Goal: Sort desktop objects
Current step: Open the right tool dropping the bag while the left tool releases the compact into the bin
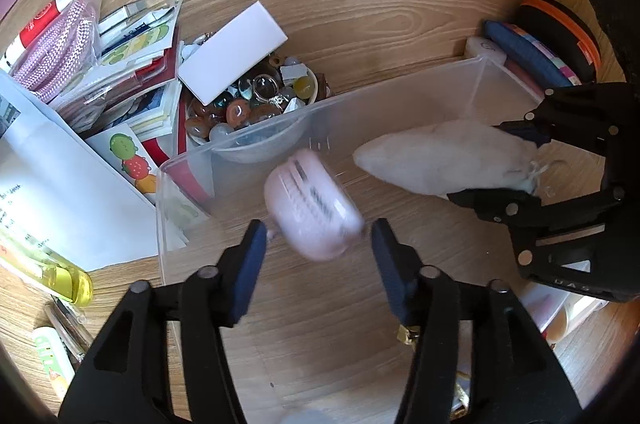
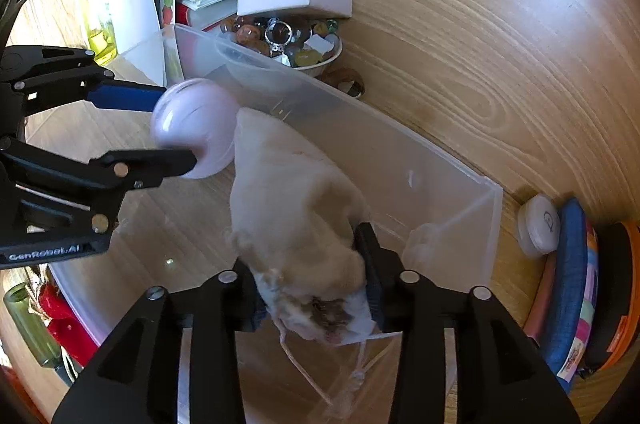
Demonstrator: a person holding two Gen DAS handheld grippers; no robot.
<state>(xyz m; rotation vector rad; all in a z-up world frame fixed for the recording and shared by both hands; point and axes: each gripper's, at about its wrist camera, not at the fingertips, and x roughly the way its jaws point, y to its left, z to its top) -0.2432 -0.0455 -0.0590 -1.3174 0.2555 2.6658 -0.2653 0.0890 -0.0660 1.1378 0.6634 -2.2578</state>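
A clear plastic bin point(image 1: 400, 100) stands on the wooden desk; it also shows in the right wrist view point(image 2: 440, 176). My left gripper point(image 1: 318, 248) is open over the bin, and a pale pink rounded case point(image 1: 314, 210) is blurred between its fingertips, apart from both pads. It also shows in the right wrist view point(image 2: 196, 128). My right gripper point(image 2: 310, 288) is shut on a white drawstring pouch point(image 2: 296, 208) held inside the bin, with its cords hanging down. The pouch also shows in the left wrist view point(image 1: 444, 156).
A bowl of marbles and beads point(image 1: 248, 104) with a white box point(image 1: 232, 52) on it stands behind the bin. Stacked booklets and packets point(image 1: 120, 64) lie at left, with white paper point(image 1: 52, 184) and a yellow bottle point(image 1: 72, 284). Round cases point(image 2: 576, 284) stand right of the bin.
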